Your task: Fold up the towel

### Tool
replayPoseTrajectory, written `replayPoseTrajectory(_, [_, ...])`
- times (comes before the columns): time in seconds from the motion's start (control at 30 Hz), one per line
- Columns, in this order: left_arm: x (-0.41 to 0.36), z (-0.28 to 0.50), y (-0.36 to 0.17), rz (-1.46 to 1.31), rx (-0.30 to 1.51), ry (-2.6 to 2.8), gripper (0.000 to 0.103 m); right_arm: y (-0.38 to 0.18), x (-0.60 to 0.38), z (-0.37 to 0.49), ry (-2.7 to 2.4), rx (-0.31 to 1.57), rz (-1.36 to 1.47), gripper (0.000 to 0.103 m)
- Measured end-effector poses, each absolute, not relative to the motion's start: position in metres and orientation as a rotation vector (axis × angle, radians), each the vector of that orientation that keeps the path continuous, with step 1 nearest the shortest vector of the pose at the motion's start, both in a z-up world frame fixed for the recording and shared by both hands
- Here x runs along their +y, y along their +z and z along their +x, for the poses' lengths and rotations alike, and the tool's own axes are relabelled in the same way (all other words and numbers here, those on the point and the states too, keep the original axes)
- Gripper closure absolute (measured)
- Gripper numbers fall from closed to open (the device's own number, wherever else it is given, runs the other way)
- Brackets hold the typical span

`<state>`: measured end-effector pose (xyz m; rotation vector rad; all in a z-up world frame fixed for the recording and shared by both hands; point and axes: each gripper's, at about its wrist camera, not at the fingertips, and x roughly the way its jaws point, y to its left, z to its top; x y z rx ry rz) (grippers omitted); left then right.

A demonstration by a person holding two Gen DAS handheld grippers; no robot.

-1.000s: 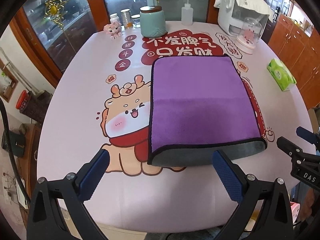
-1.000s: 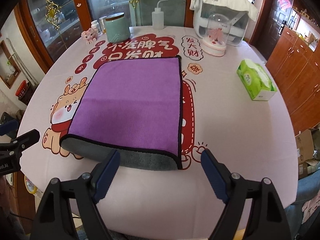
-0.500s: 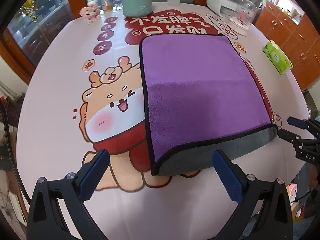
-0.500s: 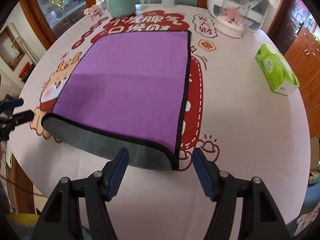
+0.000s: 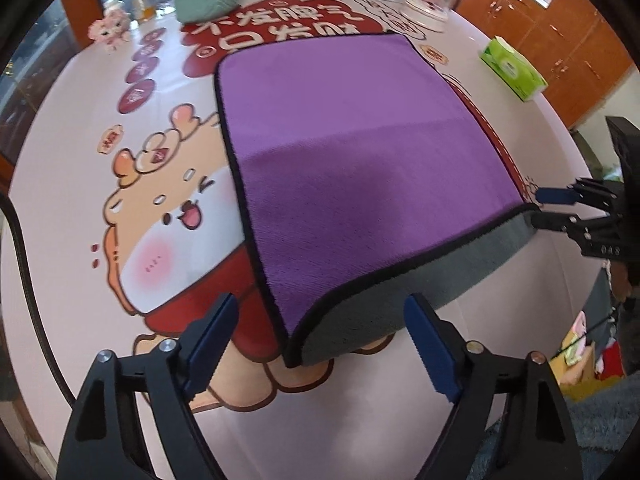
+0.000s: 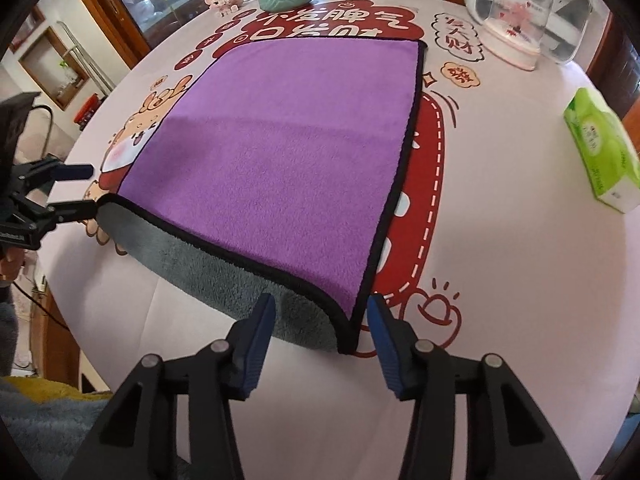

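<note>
One purple black-edged folded towel [image 5: 360, 152] lies unobstructed; one green tissue box [image 6: 604, 152] sits well apart. Left gripper [image 5: 320, 344] and right gripper [image 6: 320, 340]: fingers apart.

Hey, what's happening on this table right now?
A person is folding a purple towel with a grey underside on a round table with a cartoon cloth. It lies flat, seemingly folded once, fold toward the person. The left hand-held gripper is open at its near left corner, and the right hand-held gripper is open around the near right corner. Neither has closed on the cloth yet.
</note>
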<state>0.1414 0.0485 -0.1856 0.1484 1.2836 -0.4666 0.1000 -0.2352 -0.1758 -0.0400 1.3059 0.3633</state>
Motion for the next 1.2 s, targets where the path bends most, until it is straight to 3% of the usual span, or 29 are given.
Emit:
replayPoseTrajectory(0.13, [0.048, 0.141, -0.188, 0.151, 1.296, -0.512, 0.022, -0.181, -0.238, 0.104, 0.401, 1.326, -0.029, 0.065])
replayPoseTrajectory(0.3, [0.049, 0.143, -0.194, 0.149, 1.325, -0.557, 0.031, -0.187, -0.239, 0.106, 0.419, 1.351, -0.027, 0.072])
replayPoseTrajectory(0.63, [0.055, 0.151, -0.207, 0.124, 1.394, -0.609, 0.061, -0.187, -0.238, 0.106, 0.429, 1.351, -0.041, 0.082])
replayPoseTrajectory(1.2, [0.048, 0.144, -0.210, 0.185, 1.411, -0.539, 0.092, -0.181, -0.233, 0.097, 0.401, 1.321, -0.081, 0.093])
